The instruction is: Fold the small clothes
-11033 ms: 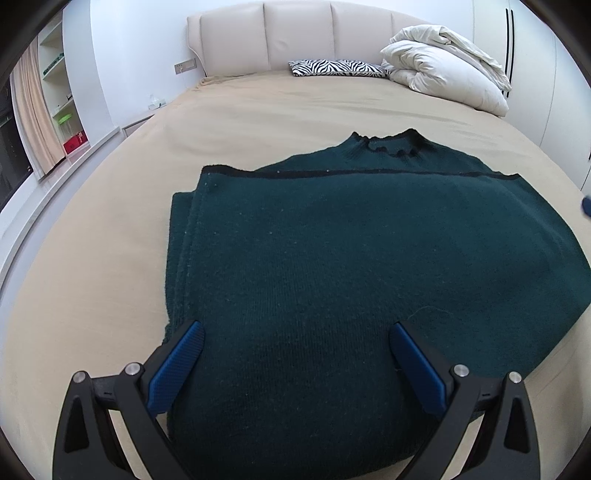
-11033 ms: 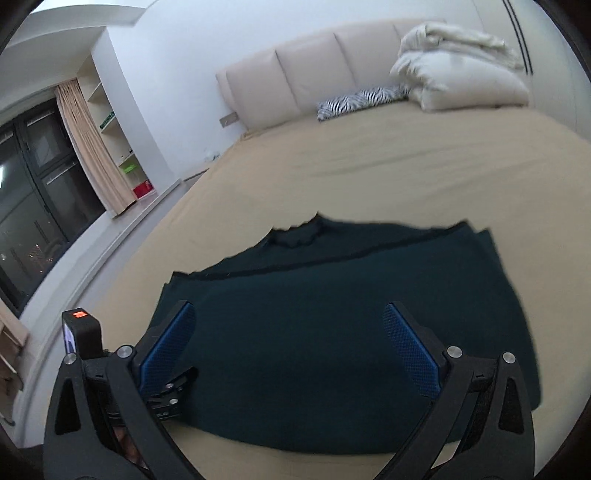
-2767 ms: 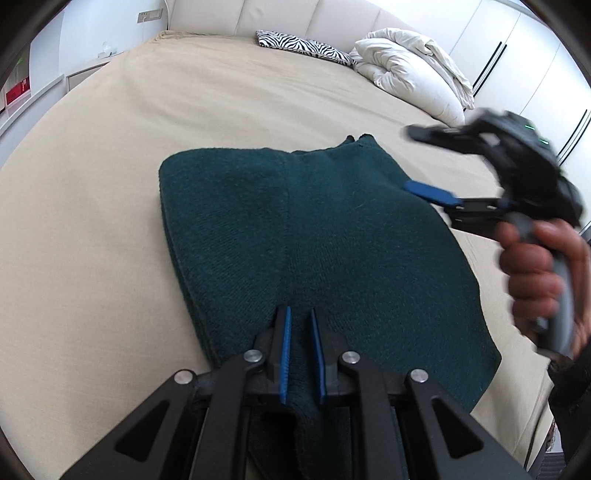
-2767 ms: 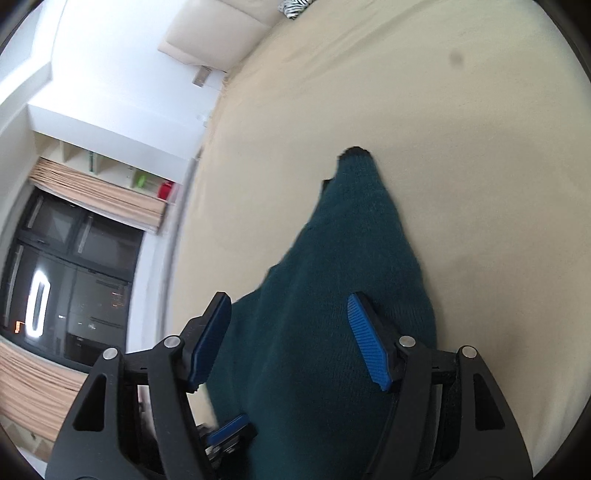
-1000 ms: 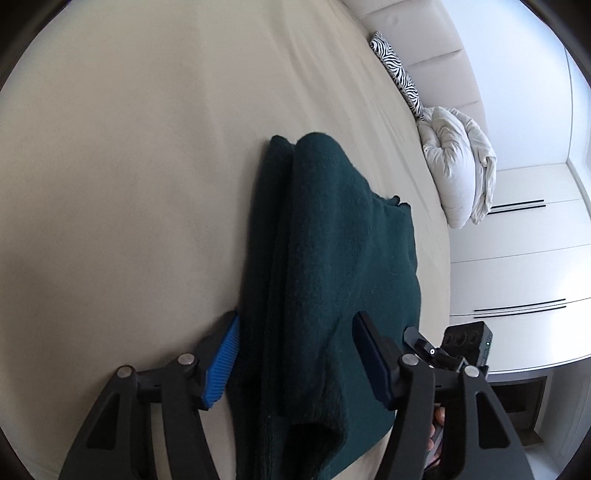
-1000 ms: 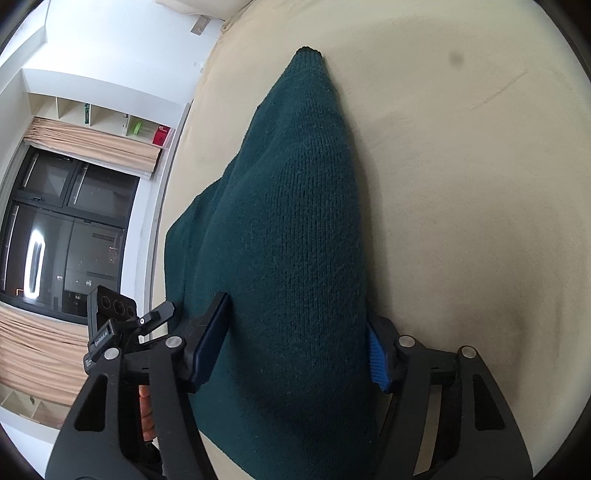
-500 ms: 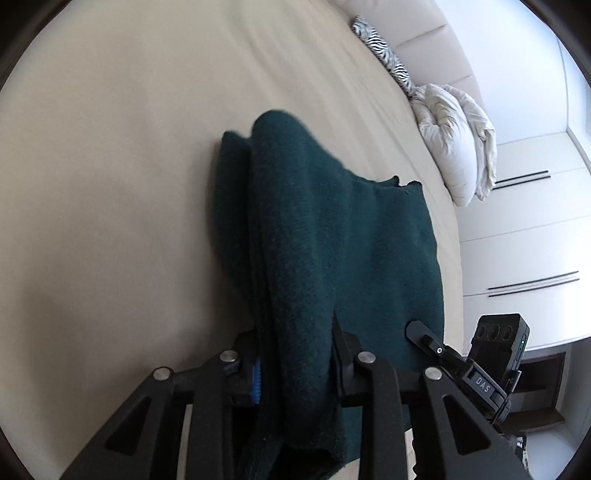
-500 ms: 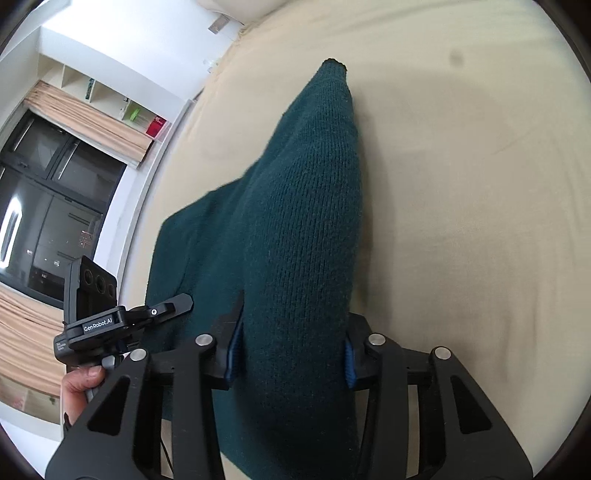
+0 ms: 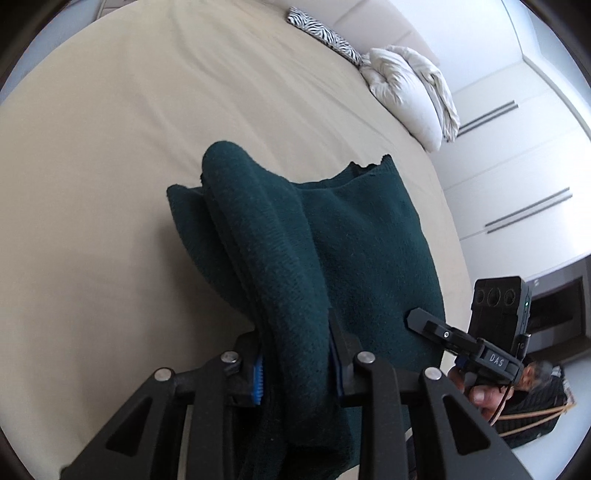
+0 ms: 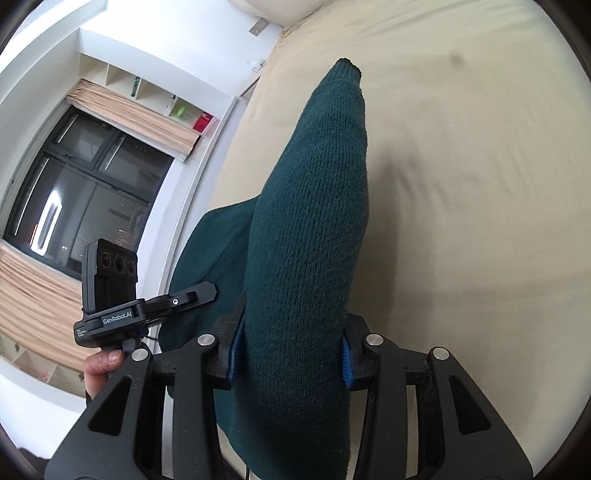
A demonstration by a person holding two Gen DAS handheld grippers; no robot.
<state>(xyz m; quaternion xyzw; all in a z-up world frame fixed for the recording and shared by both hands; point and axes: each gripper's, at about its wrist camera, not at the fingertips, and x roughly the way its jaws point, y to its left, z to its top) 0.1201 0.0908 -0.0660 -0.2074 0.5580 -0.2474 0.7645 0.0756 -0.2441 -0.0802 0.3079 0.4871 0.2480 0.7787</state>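
Observation:
A dark green knitted sweater (image 9: 332,236), folded into a long band, hangs lifted over the beige bed (image 9: 147,110). My left gripper (image 9: 297,365) is shut on a thick bunch of its near edge, blue pads pressing both sides. In the right wrist view the same sweater (image 10: 314,221) rises as a ridge, and my right gripper (image 10: 291,354) is shut on its other near corner. The far end with the collar still rests on the bed. Each gripper shows in the other's view, held by a hand.
A white duvet (image 9: 413,92) and a zebra-print pillow (image 9: 321,33) lie at the head of the bed. White wardrobes (image 9: 517,147) stand to the right. A dark window (image 10: 74,192) with curtains and wall shelves (image 10: 147,92) are on the left side.
Both grippers closed on the near edge of the folded sweater and rose with it. The near part of the sweater has come up off the bed.

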